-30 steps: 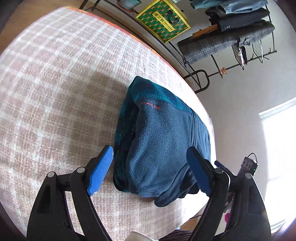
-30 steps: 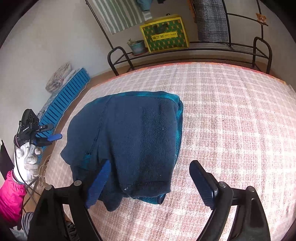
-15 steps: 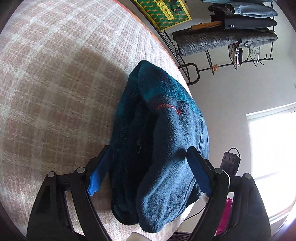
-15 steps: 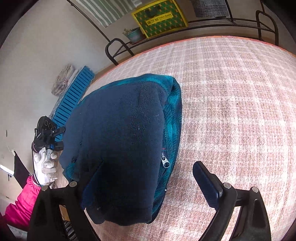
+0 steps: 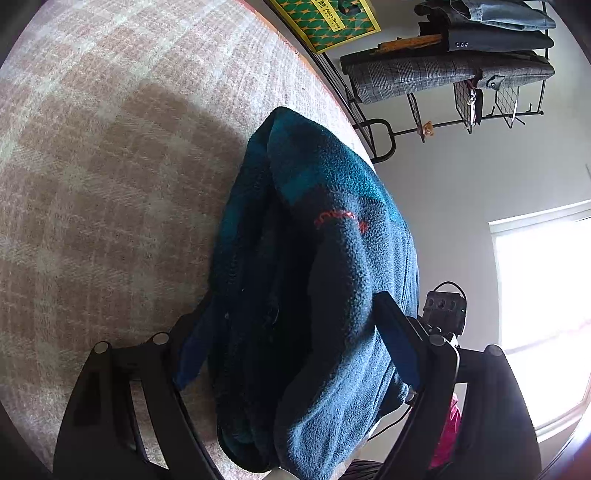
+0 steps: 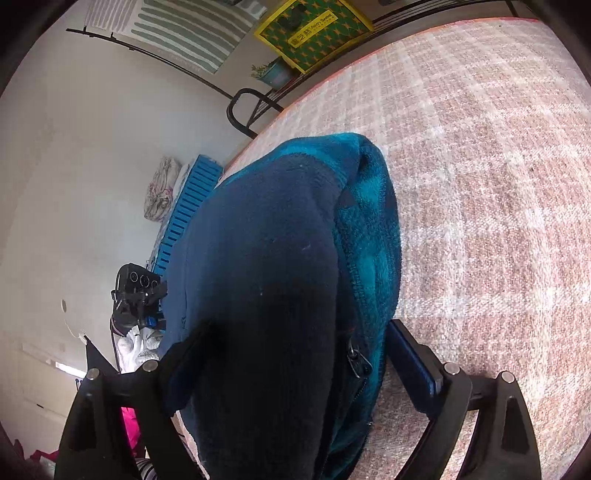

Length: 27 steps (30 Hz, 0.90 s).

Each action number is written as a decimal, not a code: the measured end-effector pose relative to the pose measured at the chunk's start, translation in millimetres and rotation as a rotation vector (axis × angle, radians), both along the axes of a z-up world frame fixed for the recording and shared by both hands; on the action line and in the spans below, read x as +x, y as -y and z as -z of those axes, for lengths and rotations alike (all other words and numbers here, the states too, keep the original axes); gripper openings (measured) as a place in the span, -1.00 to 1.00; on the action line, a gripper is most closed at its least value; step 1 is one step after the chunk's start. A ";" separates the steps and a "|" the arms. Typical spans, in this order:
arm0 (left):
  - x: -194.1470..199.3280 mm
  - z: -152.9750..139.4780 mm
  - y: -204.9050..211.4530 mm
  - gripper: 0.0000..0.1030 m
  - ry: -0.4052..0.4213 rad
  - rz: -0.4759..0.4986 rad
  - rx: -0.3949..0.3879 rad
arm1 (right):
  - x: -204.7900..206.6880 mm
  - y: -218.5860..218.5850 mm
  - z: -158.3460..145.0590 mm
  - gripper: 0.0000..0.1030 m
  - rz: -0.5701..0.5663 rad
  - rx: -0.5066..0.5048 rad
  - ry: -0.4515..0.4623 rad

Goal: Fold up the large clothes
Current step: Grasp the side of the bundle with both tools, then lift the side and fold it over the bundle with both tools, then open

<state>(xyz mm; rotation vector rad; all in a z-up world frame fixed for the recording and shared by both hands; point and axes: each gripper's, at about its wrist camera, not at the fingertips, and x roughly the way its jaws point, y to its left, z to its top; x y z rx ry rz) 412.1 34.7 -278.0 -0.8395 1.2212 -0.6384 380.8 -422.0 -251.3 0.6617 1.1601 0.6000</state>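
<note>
A folded dark blue and teal fleece jacket with a small red logo lies near the edge of a pink plaid bed cover. My left gripper is open, its blue-padded jaws set wide on either side of the folded bundle's near end. The jacket also shows in the right wrist view, with a zipper pull at its near right side. My right gripper is open too and straddles the bundle from its own side; the fleece partly hides its left finger.
A black metal rack with folded clothes and a yellow-green box stands beyond the bed. A blue slatted crate lies on the floor by the wall. A bright window is at the right.
Both grippers have moved in toward the folded jacket. It now fills the gap between each pair of jaws, where it lay ahead of them before. The jaws stay wide.
</note>
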 end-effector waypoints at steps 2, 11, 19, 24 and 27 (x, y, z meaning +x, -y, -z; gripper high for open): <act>-1.7 -4.6 7.6 0.55 0.011 0.006 0.056 | 0.6 -11.0 -0.8 0.78 -0.013 -0.010 -0.002; -16.9 -40.9 50.6 -0.12 0.129 0.067 0.360 | -0.2 -49.6 -31.5 -0.03 -0.056 -0.273 0.029; -33.8 -81.8 83.1 -0.28 0.249 0.104 0.455 | -11.4 -91.7 -76.9 -0.22 -0.115 -0.523 0.166; -44.2 -102.7 106.9 -0.31 0.308 0.136 0.508 | -21.9 -111.3 -100.4 -0.27 -0.145 -0.608 0.248; -50.8 -110.0 114.2 -0.32 0.313 0.146 0.505 | -31.2 -112.3 -111.0 -0.28 -0.161 -0.636 0.278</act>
